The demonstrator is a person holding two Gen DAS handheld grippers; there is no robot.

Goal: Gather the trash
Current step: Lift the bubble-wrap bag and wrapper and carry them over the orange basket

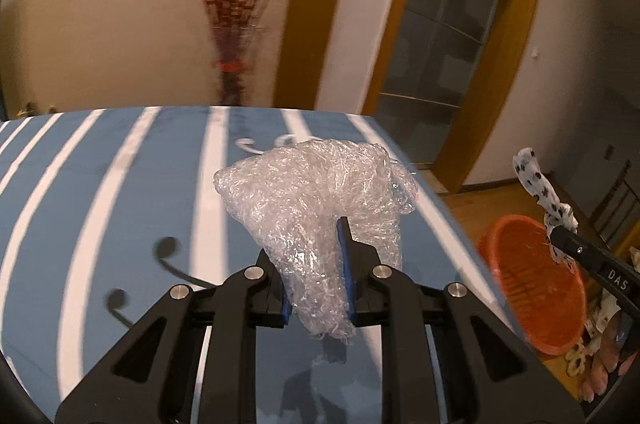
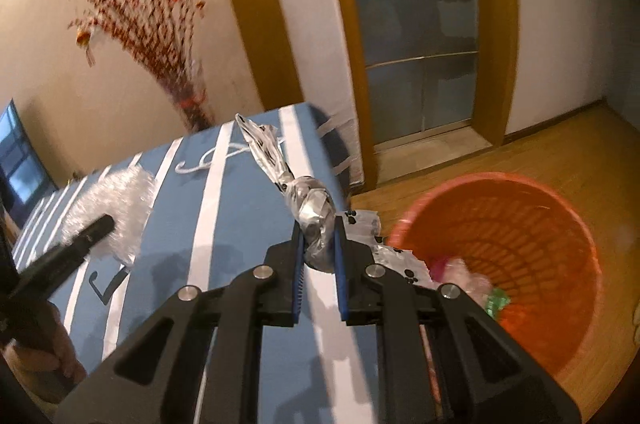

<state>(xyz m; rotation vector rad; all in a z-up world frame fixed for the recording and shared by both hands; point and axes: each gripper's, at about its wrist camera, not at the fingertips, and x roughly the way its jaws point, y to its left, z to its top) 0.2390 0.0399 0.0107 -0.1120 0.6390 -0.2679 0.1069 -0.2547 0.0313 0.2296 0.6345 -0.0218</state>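
The left gripper (image 1: 316, 276) has its jaws clenched on a crumpled wad of clear plastic wrap (image 1: 316, 191), the blue pads pinching its lower tail so the bulk billows up ahead of the jaws, lifted clear of the surface. The right gripper (image 2: 318, 256) has its jaws clamped on a knotted plastic bag (image 2: 312, 220) printed with black paw marks; the grip sits just below the knot, a twisted end sticking up ahead and a loose flap trailing off to the jaws' right. Pinching each piece at a narrow, bunched part looks like the surest way to carry such light, springy trash without it slipping. Beneath both sets of jaws lies the worktop (image 1: 120, 183), covered in blue cloth with white stripes and some curly lettering too partial to read. Off to the right of the jaws and lower, on the wooden floor, stands an orange mesh wastebasket (image 2: 520, 232) with some trash already in its bottom, probably where both pieces are bound. On the right gripper's arm, seen from the left wrist view, white letters read "DAS". Beyond the worktop stand a vase of red-berried branches (image 1: 232, 23) and a wood-framed glass door (image 2: 420, 23).
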